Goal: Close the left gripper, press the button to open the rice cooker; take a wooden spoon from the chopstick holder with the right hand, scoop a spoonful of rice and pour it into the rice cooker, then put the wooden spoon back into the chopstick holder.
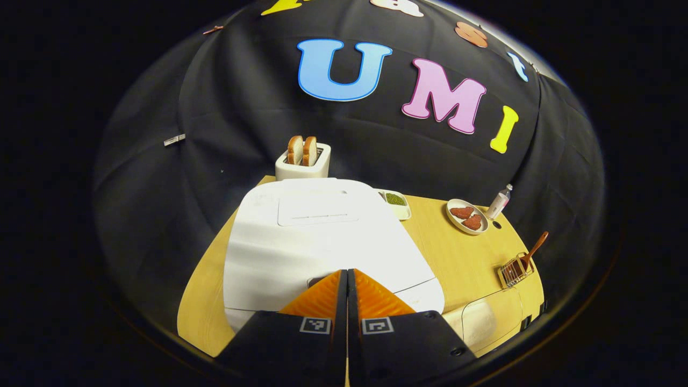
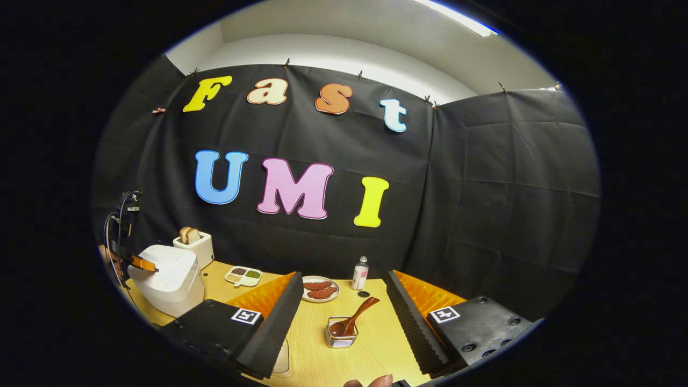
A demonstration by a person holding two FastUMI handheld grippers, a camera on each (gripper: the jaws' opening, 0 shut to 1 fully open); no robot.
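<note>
cooker [image 1: 322,236]: white, lid down, just beyond the pressed-together left fingers [image 1: 322,298], tips at its front edge, seemingly on the button | spoon [image 2: 355,318]: brown wood, bowl-down, leaning in holder [image 2: 341,338] | holder: small wire basket, between the spread right fingers [image 2: 279,317], just ahead

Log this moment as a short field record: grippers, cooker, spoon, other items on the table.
left gripper: fingers shut together, tips at the front edge of the cooker's lid
right gripper: open, holding nothing, facing the holder
white rice cooker: lid closed
brown wooden spoon: standing tilted in the wire chopstick holder
white toaster: two bread slices upright in it, behind the cooker
round plate of reddish pieces: beside the small bottle
divided white dish of grains: right of the cooker
pale wooden table: carries all items
</note>
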